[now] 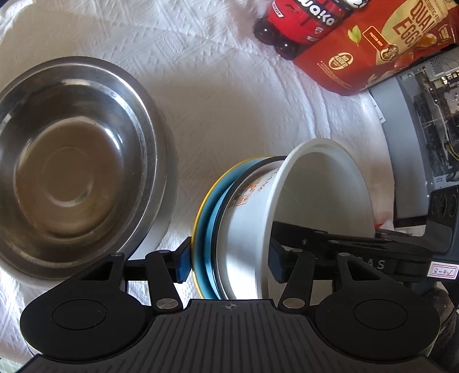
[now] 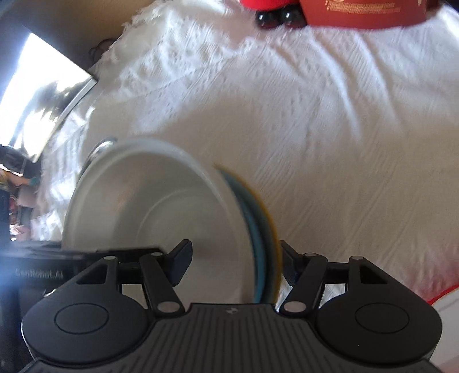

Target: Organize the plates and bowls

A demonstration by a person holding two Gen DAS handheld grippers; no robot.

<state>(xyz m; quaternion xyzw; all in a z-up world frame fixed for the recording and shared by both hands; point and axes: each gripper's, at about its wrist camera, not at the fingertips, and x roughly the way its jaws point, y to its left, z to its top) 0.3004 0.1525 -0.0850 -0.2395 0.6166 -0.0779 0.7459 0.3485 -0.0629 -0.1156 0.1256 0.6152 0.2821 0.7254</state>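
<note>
A stack of a white bowl [image 1: 324, 186], a steel bowl [image 1: 243, 223] and a blue plate with a yellow rim [image 1: 205, 229] is held on its side above the white cloth. My left gripper [image 1: 229, 262] has its fingers on either side of this stack and appears shut on it. My right gripper [image 2: 235, 265] also straddles the stack, one finger inside the white bowl [image 2: 160, 200] and one outside the blue plate [image 2: 258, 229]; the view is blurred. A large steel bowl [image 1: 71, 169] stands upright to the left.
A red bottle pack [image 1: 295, 23] and a red egg carton [image 1: 381, 43] lie at the back. A grey computer case [image 1: 424, 120] stands at the right. The white textured cloth [image 2: 330, 114] covers the surface.
</note>
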